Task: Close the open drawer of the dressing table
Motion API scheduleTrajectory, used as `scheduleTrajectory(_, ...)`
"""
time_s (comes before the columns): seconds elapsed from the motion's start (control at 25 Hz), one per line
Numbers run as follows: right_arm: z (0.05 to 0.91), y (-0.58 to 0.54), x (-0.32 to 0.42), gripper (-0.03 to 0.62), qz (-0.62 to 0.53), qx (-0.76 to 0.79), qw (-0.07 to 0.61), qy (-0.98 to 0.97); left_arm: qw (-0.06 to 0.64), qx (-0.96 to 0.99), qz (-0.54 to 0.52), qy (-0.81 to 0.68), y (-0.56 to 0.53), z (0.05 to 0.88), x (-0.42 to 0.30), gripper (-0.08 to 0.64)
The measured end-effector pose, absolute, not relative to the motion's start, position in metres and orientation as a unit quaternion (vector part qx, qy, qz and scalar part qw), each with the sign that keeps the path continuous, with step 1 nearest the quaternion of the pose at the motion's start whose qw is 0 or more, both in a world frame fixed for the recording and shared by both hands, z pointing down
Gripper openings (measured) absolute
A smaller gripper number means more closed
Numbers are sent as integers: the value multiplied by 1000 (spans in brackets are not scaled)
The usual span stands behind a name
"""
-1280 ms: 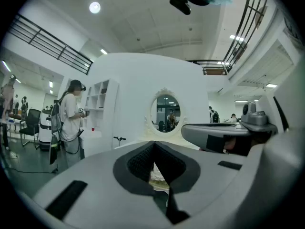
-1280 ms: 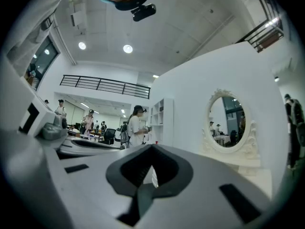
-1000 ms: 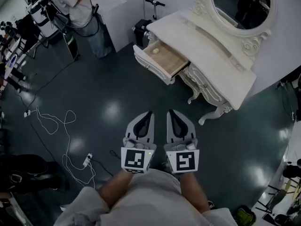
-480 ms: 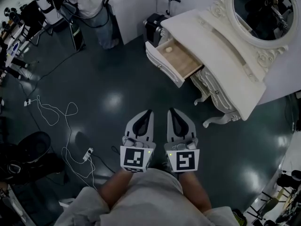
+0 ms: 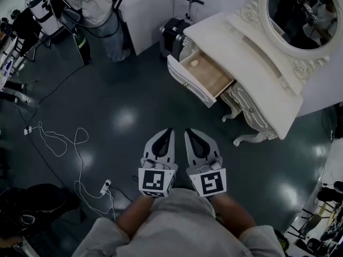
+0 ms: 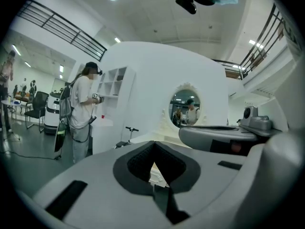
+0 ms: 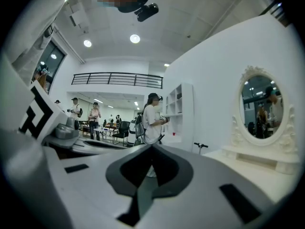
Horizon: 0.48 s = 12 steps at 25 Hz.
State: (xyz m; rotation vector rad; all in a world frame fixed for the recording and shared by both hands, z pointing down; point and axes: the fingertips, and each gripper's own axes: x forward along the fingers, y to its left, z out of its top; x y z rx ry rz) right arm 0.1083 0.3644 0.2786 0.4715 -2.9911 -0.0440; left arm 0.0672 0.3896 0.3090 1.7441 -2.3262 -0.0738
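A white dressing table (image 5: 257, 63) with an oval mirror (image 5: 300, 12) stands at the upper right of the head view. Its left drawer (image 5: 206, 76) is pulled out, showing a bare wooden inside with one small pale item. My left gripper (image 5: 167, 134) and right gripper (image 5: 191, 134) hang side by side over the dark floor, well short of the drawer front (image 5: 188, 84). Both are shut with nothing between their jaws. The left gripper view shows the table and mirror (image 6: 185, 104) ahead; the right gripper view has the mirror (image 7: 259, 106) at its right.
A person (image 5: 91, 7) stands by a white shelf unit at the upper left. A scooter (image 5: 179, 15) leans beside the table. White cables and a power strip (image 5: 104, 186) lie on the floor at the left, and a dark bag (image 5: 37, 202) at lower left.
Both grippers and the head have moved toward the dressing table; the open drawer now sits closer and more to the right in the head view. The jaws stayed shut.
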Motion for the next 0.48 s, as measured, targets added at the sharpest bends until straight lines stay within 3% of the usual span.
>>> scheduleTrajectory(0.48,293,361,47,15,-25,149,94,-984,140,582,-34,-800,392,320,-15,6)
